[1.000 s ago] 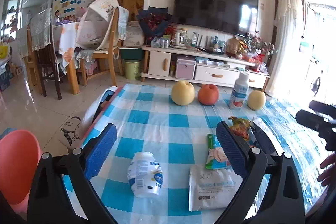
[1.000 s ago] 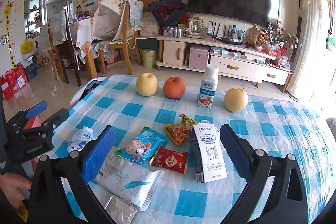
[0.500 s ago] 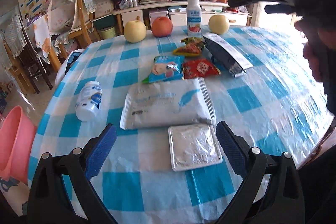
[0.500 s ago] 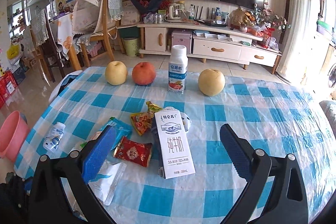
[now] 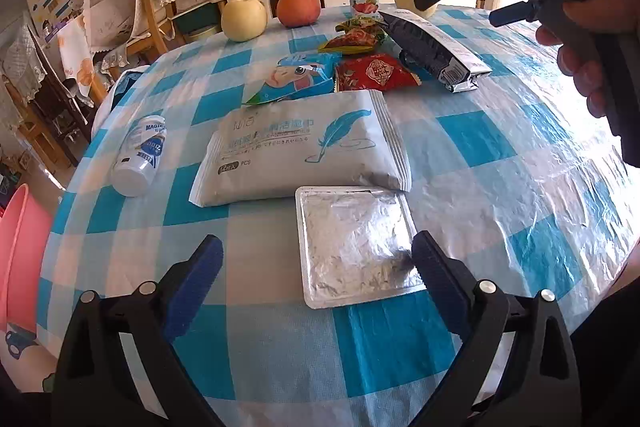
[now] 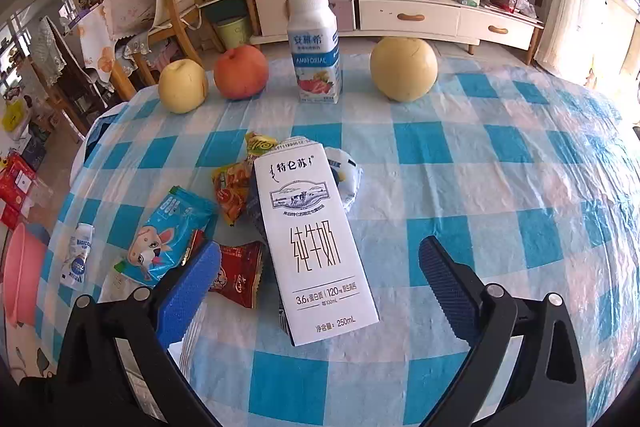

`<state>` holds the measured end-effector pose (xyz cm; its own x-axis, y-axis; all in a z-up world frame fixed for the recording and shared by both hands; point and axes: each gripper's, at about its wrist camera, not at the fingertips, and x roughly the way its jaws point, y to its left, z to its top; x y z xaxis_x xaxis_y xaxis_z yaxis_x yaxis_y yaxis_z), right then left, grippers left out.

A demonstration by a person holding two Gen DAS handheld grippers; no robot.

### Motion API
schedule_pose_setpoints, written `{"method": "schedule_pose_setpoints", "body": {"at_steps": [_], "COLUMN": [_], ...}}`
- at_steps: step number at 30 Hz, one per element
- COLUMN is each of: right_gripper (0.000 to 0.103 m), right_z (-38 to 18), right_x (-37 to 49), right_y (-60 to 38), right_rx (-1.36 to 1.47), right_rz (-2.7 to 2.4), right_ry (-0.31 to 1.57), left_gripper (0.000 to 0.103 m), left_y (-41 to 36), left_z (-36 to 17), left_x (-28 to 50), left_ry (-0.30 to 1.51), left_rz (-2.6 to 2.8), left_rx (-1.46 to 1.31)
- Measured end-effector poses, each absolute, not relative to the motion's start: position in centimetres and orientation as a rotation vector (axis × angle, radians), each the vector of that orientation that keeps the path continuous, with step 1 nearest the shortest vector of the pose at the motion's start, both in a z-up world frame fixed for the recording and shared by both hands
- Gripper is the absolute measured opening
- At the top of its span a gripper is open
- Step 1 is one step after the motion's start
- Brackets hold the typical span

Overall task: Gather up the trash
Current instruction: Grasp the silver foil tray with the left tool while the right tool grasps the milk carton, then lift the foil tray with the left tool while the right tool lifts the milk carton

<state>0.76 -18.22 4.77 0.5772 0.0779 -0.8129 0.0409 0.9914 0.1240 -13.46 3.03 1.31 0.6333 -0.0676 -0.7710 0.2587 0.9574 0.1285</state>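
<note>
My left gripper (image 5: 318, 273) hangs open just above a flat silver foil tray (image 5: 354, 245) near the table's front edge. Behind the tray lie a white wet-wipe pack (image 5: 300, 147), a small white bottle (image 5: 138, 155) on its side, a blue snack bag (image 5: 294, 77), a red wrapper (image 5: 376, 71) and a milk carton (image 5: 434, 49). My right gripper (image 6: 320, 273) stands open low over the white milk carton (image 6: 314, 247), which lies flat between its fingers; the blue snack bag (image 6: 164, 239) and red wrapper (image 6: 236, 277) sit left of it. The jaws touch nothing.
Two yellow pears (image 6: 403, 69), a red apple (image 6: 241, 71) and an upright yogurt bottle (image 6: 314, 47) stand along the far side of the checked table (image 6: 500, 195). A pink bin (image 6: 20, 267) sits on the floor at left. The right-hand gripper, held by a hand (image 5: 580, 67), looms at upper right.
Both grippers have moved closer and lower to the table. The left one now hovers over the foil tray, the right one over the milk carton. Both stay open.
</note>
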Motion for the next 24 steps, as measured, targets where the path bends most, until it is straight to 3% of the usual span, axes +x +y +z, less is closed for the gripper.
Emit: {"method": "schedule_pose_setpoints", "body": {"at_steps": [4, 10, 14, 18, 24], "right_gripper": [0.098, 0.096, 0.076, 0.063, 0.055], "right_z": [3.6, 2.6, 2.0, 1.3, 1.3], "right_x": [1.7, 2.9, 3.3, 3.5, 3.3], "right_y": [-17.6, -17.1, -16.9, -16.9, -16.8], "right_rx": [0.109, 0.096, 0.088, 0.08, 0.087], "right_rz": [0.033, 0.06, 0.069, 0.062, 0.081], "right_ry": [0.994, 1.017, 1.045, 1.067, 1.064], "left_gripper": [0.095, 0.068, 0.051, 0.032, 0.013], "left_y": [3.2, 2.8, 2.8, 3.3, 3.9], "left_z": [1.1, 0.7, 0.9, 1.1, 1.4], "left_x": [-12.8, -12.5, -12.3, -12.1, -11.7], "left_ry": [0.893, 0.909, 0.901, 0.899, 0.898], "left_rz": [-0.216, -0.277, -0.29, -0.317, -0.368], "left_rx": [0.186, 0.158, 0.156, 0.131, 0.065]}}
